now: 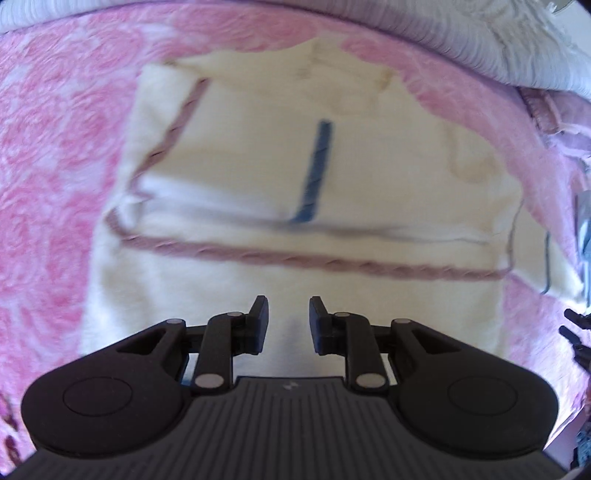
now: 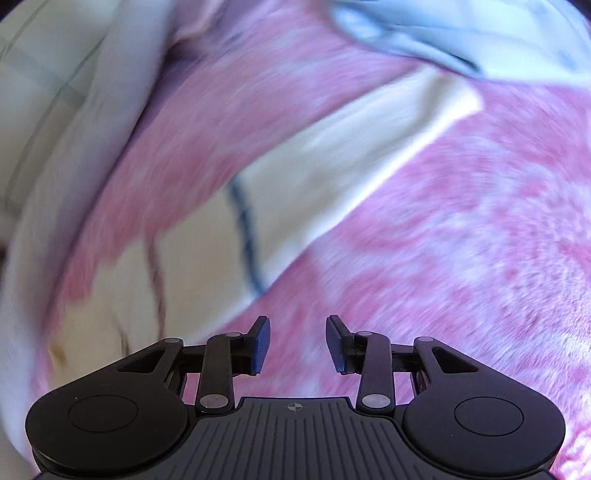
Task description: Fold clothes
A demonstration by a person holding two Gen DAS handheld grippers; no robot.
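A cream garment (image 1: 258, 177) with mauve trim and a short blue stripe (image 1: 314, 173) lies folded on a pink patterned blanket (image 1: 62, 155). My left gripper (image 1: 288, 314) hovers open over the garment's near part, nothing between its fingers. In the right wrist view the same cream garment (image 2: 332, 158) runs diagonally from lower left to upper right, its blue stripe (image 2: 247, 236) showing. My right gripper (image 2: 297, 334) is open over the pink blanket (image 2: 461, 240), just right of the garment's edge. Both views are motion-blurred.
A grey-white bedcover (image 1: 461, 33) lies beyond the garment. A pale blue cloth (image 2: 443, 33) sits at the top right of the right wrist view, and a white checked cloth (image 2: 55, 92) at the left. The other gripper's black tips (image 1: 576, 328) show at the right edge.
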